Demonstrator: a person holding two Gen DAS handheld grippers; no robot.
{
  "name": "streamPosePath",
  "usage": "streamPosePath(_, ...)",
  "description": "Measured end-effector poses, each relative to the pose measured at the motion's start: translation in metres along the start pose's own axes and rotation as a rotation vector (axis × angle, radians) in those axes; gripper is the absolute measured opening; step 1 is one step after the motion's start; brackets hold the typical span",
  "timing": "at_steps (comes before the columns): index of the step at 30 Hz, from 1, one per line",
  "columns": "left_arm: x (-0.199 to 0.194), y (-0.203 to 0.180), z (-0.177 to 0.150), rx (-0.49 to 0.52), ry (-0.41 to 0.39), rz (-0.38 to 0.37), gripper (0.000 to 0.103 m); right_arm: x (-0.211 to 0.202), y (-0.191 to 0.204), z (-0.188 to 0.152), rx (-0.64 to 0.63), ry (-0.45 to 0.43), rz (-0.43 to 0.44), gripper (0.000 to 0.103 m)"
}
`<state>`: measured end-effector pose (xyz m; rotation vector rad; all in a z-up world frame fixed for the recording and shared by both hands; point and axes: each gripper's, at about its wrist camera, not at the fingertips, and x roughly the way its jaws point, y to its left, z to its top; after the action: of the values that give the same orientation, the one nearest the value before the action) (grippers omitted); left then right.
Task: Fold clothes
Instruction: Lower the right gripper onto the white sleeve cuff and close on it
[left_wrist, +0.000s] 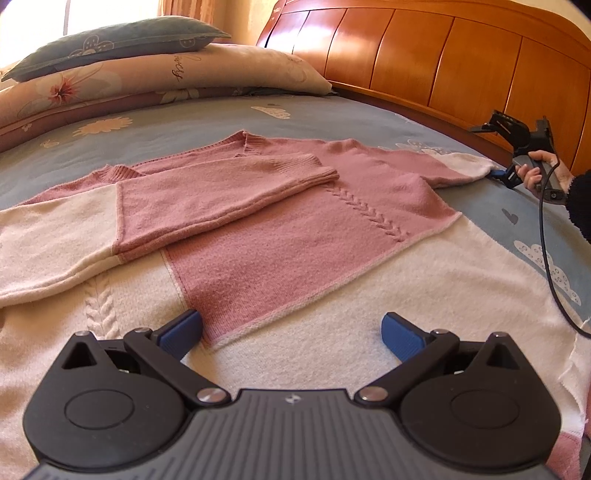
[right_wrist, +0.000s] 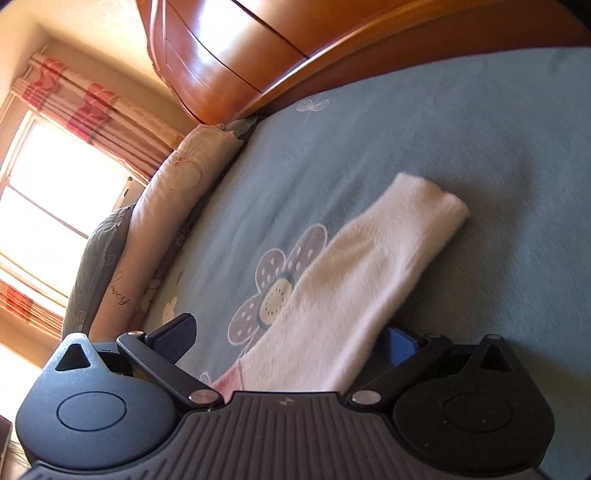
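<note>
Item: pink-and-cream knitted sweater (left_wrist: 303, 206), flat on blue patterned bedsheet (left_wrist: 207, 114). Our right gripper (right_wrist: 288, 341) straddles its outstretched cream sleeve (right_wrist: 369, 266), jaws spread, unclenched. Our left gripper (left_wrist: 291, 332) hovers released over the sweater's hem.

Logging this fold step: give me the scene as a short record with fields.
garment: pink and cream knitted sweater, spread flat on the bed
surface: blue patterned bedsheet
folded part: one sleeve laid across the chest
other sleeve: cream cuff end stretched outward
left tongs: open, above the hem, holding nothing
right tongs: open, sleeve lying between the fingers
</note>
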<state>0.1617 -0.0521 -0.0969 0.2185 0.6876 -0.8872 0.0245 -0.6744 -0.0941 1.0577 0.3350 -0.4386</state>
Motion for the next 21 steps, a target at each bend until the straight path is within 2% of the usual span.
streamPosePath(4,-0.001,0.001,0.000,-0.002,-0.001,-0.003,0.102,0.006,0.003,0.000,-0.057,-0.013,-0.026,0.103)
streamPosePath(6,-0.001,0.001,0.000,-0.003,-0.002,-0.005,0.102,0.007,0.007,0.000,-0.089,-0.012,-0.054,0.098)
streamPosePath(8,-0.001,0.001,0.000,-0.004,-0.003,-0.007,0.102,0.006,0.008,0.000,-0.112,-0.017,-0.092,0.083)
streamPosePath(9,-0.001,0.002,0.000,-0.004,-0.003,-0.007,0.102,0.006,0.008,0.001,-0.122,-0.017,-0.111,0.079)
streamPosePath(11,-0.001,0.002,0.000,-0.003,-0.003,-0.006,0.102,0.005,0.006,0.002,-0.140,-0.015,-0.149,0.056)
streamPosePath(12,-0.001,0.002,0.000,-0.003,-0.003,-0.006,0.102,0.004,0.004,0.002,-0.145,-0.013,-0.168,0.049)
streamPosePath(13,-0.001,0.002,0.000,-0.002,-0.003,-0.005,0.102,0.002,0.002,0.002,-0.144,-0.011,-0.190,0.033)
streamPosePath(14,-0.001,0.001,0.000,-0.001,-0.003,-0.005,0.102,0.001,-0.001,0.003,-0.138,-0.010,-0.214,0.008)
streamPosePath(15,-0.001,0.001,0.000,0.000,-0.003,-0.004,0.102,0.000,-0.003,0.003,-0.131,-0.008,-0.238,0.007)
streamPosePath(17,-0.001,0.000,0.000,0.003,-0.003,-0.002,0.102,-0.002,-0.007,0.003,-0.102,-0.016,-0.235,0.007)
streamPosePath(21,-0.001,0.000,0.000,0.005,0.000,0.000,0.102,-0.002,0.010,-0.003,-0.163,-0.024,-0.299,0.009)
